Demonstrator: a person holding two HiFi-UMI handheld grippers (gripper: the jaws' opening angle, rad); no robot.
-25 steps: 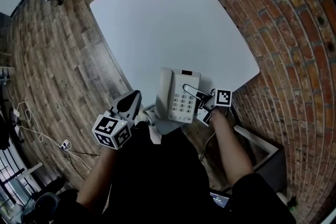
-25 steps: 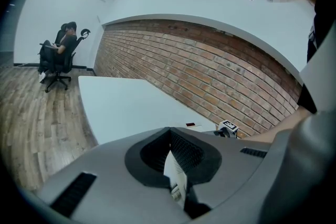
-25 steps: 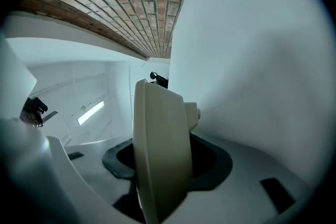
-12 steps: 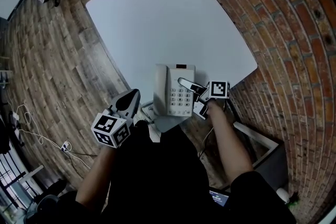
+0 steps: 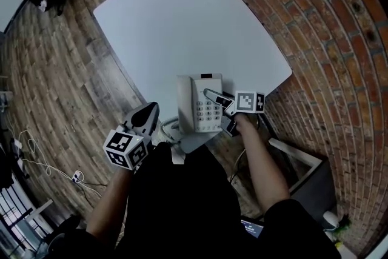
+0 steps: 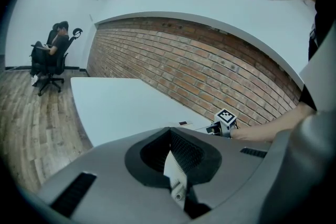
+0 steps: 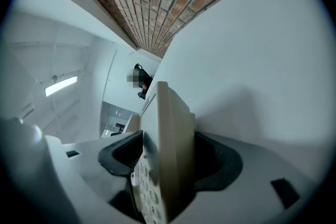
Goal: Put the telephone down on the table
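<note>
At lower left, your left hand-held gripper (image 5: 150,111) is hanging idle, jaws pressed together. Just beyond, the telephone (image 5: 199,103), tilted a second ago, is now lying square at the near edge of the bench (image 5: 182,21), and the jaws of your right hand-held gripper (image 7: 170,157) are opening with the telephone's side between them, so the put-down is looking nearly finished. Your body is hiding whether the telephone overhangs that edge.

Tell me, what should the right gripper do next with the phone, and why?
Probably slide the right gripper straight back off the telephone, toward the person. The telephone looks to lie flat on the table near its close edge, and the gripper's jaws are opening with the telephone's side between them, so the set-down seems done.
</note>
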